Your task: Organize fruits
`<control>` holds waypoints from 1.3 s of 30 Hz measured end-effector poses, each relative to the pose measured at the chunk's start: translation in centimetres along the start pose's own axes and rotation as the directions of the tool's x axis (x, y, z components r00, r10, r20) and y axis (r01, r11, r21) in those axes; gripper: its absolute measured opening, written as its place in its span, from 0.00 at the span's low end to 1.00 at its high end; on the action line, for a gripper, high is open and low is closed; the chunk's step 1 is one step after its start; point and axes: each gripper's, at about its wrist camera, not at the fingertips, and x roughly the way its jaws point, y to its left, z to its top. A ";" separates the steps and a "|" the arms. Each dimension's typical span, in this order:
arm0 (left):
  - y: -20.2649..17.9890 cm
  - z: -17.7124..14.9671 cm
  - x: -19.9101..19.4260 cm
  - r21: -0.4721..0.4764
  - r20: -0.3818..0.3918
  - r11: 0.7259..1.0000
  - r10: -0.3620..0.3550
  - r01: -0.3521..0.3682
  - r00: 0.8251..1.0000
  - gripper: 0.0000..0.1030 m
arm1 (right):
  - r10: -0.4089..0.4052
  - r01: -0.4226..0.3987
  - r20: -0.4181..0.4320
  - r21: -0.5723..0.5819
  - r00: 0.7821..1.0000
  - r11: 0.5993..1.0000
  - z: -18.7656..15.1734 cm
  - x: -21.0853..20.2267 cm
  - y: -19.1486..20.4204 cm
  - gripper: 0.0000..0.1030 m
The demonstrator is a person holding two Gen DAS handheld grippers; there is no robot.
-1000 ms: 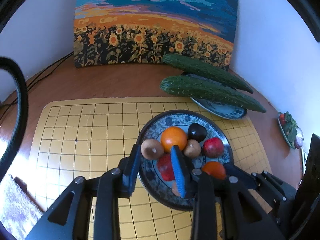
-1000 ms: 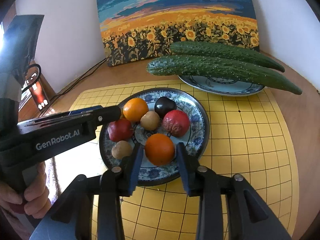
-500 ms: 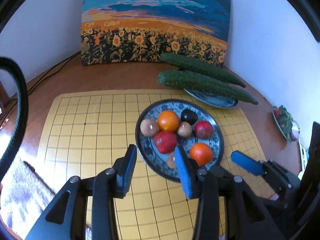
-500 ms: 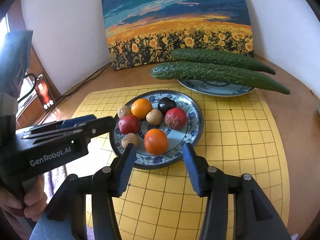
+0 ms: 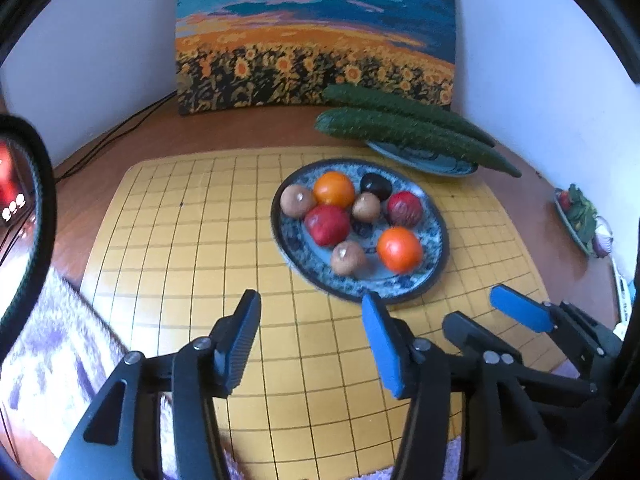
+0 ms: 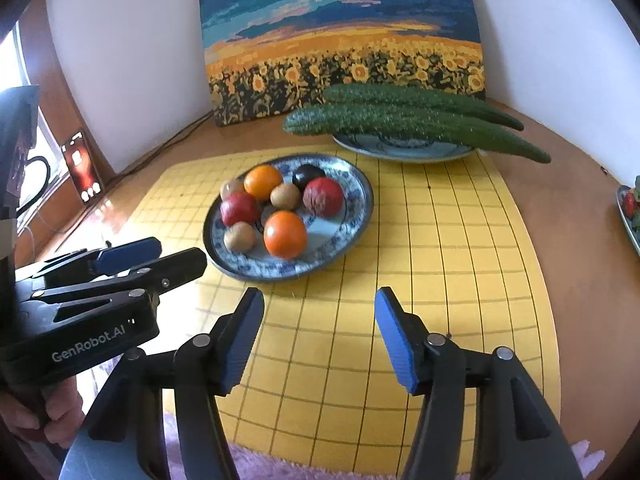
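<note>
A blue patterned plate sits on a yellow grid mat. It holds several fruits: two oranges, two red fruits, brown kiwis and a dark plum. My left gripper is open and empty, in front of the plate. My right gripper is open and empty, in front of the plate and to its right; it also shows in the left wrist view.
Two long cucumbers lie on a second plate behind the fruit plate. A sunflower painting leans on the wall. A small dish sits at the far right. A phone stands at the left.
Both grippers have pulled back from the fruit plate toward the mat's near edge. Their jaws have opened wider. The fruits stay on the plate.
</note>
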 end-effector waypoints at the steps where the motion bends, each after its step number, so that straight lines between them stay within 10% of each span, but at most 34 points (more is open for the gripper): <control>1: 0.0 -0.2 0.2 -0.003 -0.007 1.000 0.005 -0.005 1.000 0.54 | -0.002 0.002 -0.004 0.002 1.000 1.000 -0.2 0.1 -0.1 0.58; 39: -1.0 -1.7 2.2 0.026 -0.034 0.998 0.056 -0.056 0.998 0.60 | -0.059 0.059 -0.014 -0.011 0.998 0.998 -1.1 1.4 -0.9 0.64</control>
